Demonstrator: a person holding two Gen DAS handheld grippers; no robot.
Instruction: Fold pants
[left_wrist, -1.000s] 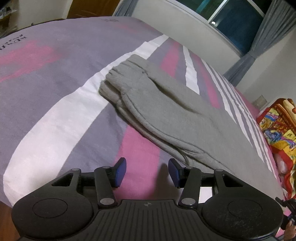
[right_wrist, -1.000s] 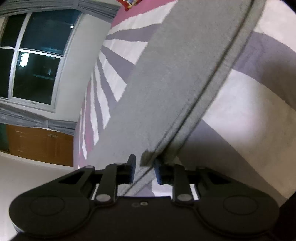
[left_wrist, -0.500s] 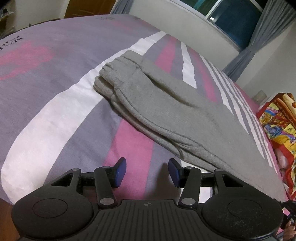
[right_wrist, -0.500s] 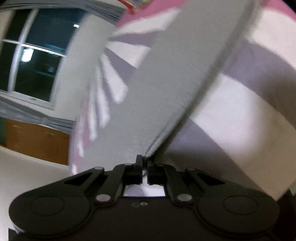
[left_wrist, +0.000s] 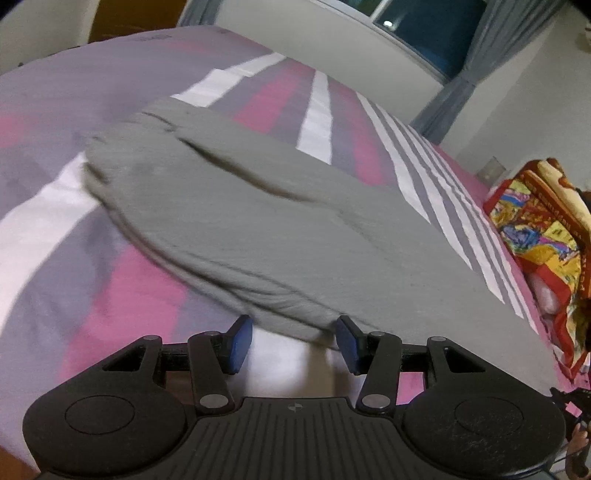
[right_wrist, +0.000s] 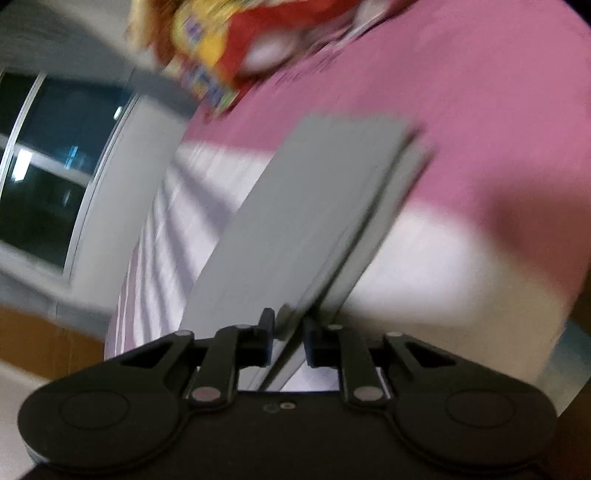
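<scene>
Right gripper (right_wrist: 288, 338) first: its fingers are pinching the edge of the grey pants (right_wrist: 306, 221), cloth caught between the pads. Left gripper (left_wrist: 291, 341) has its blue pads spread wide, nothing between them, the near hem of the pants (left_wrist: 258, 221) sitting just ahead of the tips. The pants lie lengthwise, already doubled, on the striped bedspread (left_wrist: 140, 295), a colourful blanket (left_wrist: 535, 221) off at the far side. To do this well, I'd say: get the left fingers around that near edge at matching height, close firmly, then lift both corners together so the fold lands square.
</scene>
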